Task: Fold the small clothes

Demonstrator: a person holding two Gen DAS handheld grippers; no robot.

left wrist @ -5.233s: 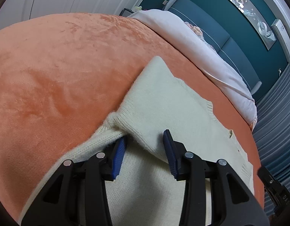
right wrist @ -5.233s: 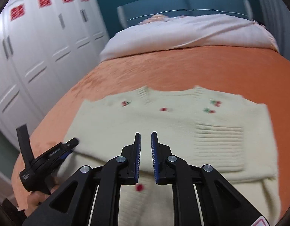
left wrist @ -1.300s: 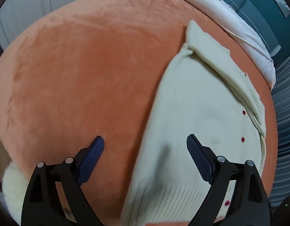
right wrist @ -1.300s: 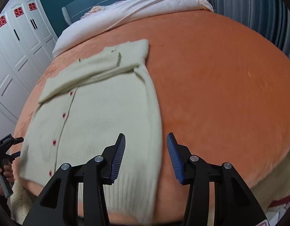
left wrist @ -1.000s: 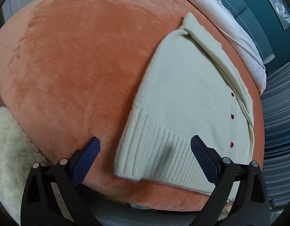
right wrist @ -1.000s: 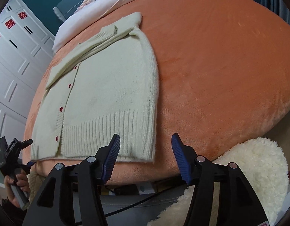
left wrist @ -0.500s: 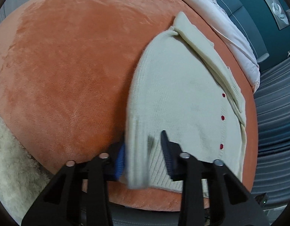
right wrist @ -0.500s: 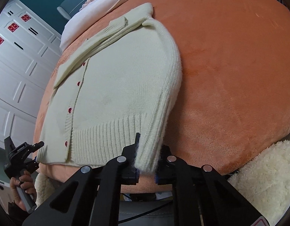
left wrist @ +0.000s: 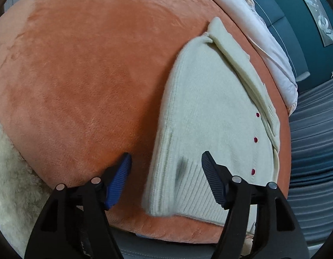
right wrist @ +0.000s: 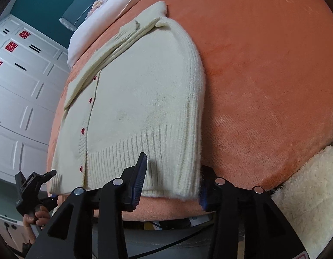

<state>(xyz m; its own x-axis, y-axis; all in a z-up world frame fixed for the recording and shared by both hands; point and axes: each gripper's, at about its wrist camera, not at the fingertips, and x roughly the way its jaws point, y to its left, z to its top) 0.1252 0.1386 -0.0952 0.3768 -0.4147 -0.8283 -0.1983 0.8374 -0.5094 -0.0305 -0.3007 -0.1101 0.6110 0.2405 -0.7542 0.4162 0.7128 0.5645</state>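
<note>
orange bed (left wrist: 80, 64), cardigan (left wrist: 209, 112) hem between spread tongs (left wrist: 166, 172)

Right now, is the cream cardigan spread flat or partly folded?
Partly folded. The cardigan lies on the orange blanket, sleeves laid across its top and its side edge turned over; the ribbed hem is not folded up.

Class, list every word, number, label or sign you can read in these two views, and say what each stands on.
Red signs on the white wardrobe doors: Chinese-style characters, too small and blurred to read.
Cream cardigan: no text, only red buttons.
Wall art: no words.
</note>
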